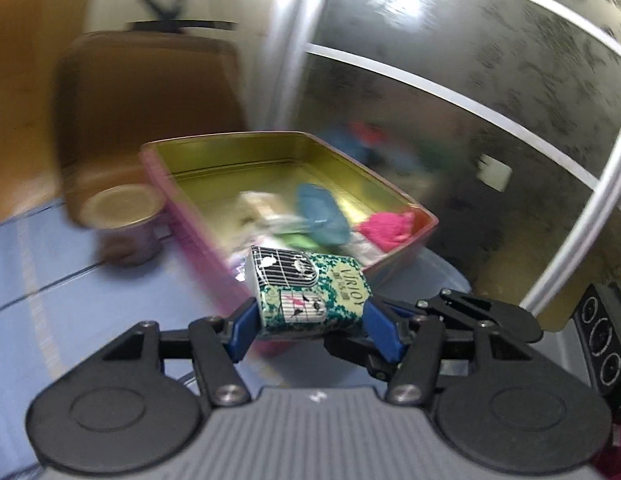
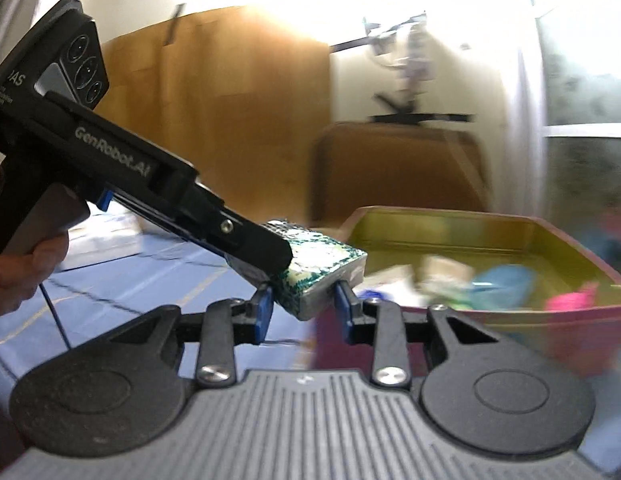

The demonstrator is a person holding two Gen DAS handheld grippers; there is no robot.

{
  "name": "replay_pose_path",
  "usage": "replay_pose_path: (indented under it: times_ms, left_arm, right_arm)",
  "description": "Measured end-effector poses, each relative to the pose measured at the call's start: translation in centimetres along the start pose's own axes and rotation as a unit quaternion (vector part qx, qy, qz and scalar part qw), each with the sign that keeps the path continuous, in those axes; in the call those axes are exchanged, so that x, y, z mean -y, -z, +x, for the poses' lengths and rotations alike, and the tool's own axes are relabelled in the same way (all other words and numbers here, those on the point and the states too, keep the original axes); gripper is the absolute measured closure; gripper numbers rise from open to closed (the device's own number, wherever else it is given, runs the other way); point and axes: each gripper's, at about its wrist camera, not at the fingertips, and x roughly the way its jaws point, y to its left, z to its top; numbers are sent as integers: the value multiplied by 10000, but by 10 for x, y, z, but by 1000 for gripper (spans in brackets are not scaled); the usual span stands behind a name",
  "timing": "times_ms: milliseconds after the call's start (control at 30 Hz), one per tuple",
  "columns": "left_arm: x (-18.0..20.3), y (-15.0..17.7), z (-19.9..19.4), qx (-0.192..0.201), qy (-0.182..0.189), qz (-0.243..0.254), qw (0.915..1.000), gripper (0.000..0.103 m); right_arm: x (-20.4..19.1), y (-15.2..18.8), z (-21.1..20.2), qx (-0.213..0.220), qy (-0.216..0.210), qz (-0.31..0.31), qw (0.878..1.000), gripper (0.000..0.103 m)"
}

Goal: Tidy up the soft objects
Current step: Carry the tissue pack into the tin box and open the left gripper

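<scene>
Green packet pinched by both grippers.

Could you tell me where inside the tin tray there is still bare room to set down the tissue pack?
The tin tray is bare along its far wall and back left corner. The near half is crowded: blue cloth, pink cloth at the right, pale items on the left. The left gripper holds the tissue pack.

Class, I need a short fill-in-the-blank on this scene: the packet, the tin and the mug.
1. The patterned tissue packet is gripped by ____ hand-held grippers at once.
2. The pink cloth lies inside the ____.
3. The mug stands ____ the tin, on the blue mat.

Missing words: two; tin; beside
</scene>
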Motion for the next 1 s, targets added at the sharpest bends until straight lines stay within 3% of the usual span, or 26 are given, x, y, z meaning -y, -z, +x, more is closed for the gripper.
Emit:
replay_pose_path:
  times_ms: [200,333,533,1000]
  left_arm:
    - [52,10,68,-564,463,459,9963,44]
    - [71,25,104,-874,506,641,9928,44]
    - [64,21,139,-1115,586,270,9917,44]
    - [42,-8,175,-952,270,-178,9949,44]
  right_arm:
    - [45,33,-34,-506,577,275,9967,67]
    - [65,58,-36,-871,824,531,9914,66]
    - [87,66,-20,-938,964,601,9891,65]
    - [120,56,25,-895,928,5,9916,66]
